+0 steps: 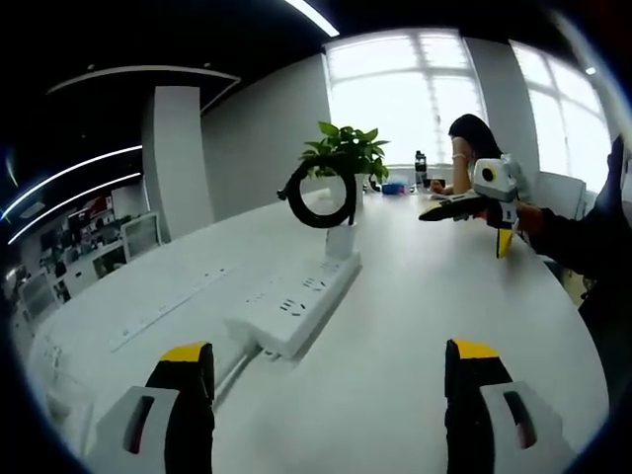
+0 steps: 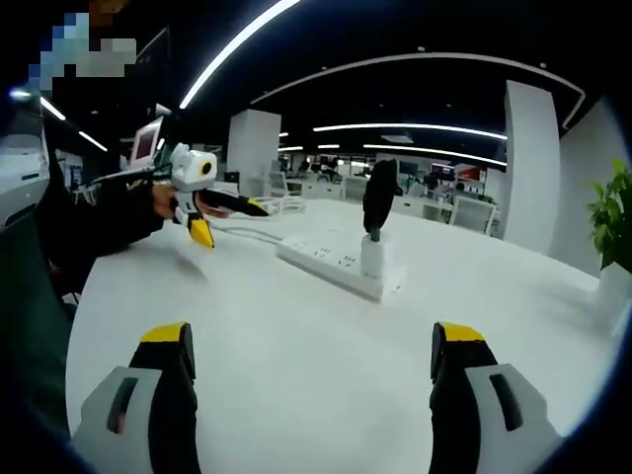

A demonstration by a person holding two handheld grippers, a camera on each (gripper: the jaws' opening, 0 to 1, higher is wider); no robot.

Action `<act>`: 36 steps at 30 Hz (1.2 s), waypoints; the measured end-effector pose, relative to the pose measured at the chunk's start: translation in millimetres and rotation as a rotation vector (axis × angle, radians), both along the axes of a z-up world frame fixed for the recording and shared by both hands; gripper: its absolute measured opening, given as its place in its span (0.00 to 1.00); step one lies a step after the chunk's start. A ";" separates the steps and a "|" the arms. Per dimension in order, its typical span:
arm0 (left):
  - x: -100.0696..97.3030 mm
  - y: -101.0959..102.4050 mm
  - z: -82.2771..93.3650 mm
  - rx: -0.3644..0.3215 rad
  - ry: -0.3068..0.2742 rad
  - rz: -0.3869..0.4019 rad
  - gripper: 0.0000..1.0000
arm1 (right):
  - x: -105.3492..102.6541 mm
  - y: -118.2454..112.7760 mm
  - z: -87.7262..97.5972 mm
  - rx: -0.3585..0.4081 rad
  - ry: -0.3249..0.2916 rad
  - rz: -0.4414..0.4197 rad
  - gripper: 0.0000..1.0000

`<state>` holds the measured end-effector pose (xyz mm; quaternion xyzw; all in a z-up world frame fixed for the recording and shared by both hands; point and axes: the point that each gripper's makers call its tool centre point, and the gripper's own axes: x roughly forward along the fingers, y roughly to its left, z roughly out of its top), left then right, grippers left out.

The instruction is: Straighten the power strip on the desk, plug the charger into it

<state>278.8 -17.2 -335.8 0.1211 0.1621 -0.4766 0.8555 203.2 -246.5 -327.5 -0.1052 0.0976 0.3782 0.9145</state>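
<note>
Charger (image 1: 339,240), white with a coiled black cable, stands plugged into one white power strip (image 1: 293,301) mid-surface (image 1: 415,326). I hold both grippers' fingers (image 1: 190,367) wide, empty.

left gripper (image 1: 331,380) | white body, black jaws, yellow tips | dark sleeve (image 2: 94,222)

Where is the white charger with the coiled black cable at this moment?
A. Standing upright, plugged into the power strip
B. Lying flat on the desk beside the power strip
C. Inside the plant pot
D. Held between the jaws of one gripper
A: the charger stands upright in a socket of the power strip on the desk, its black cable coiled above it, and no gripper touches it.
</note>
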 end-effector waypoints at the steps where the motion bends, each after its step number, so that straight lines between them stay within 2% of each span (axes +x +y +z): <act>1: 0.7 -0.3 0.0 0.002 0.000 -0.003 0.99 | -0.2 -0.2 -0.1 0.001 0.000 -0.001 1.00; 22: 19.7 -16.7 -2.8 0.063 0.010 -0.091 0.99 | -3.9 -5.8 -3.0 -0.004 -0.010 -0.014 1.00; 26: 20.8 -19.6 -8.5 0.100 0.007 -0.118 0.99 | -4.5 -7.9 -2.0 0.002 -0.014 -0.017 0.99; 36: 29.7 -28.5 -6.7 0.099 0.023 -0.151 0.99 | -4.2 -10.3 -5.0 0.006 -0.010 -0.024 0.99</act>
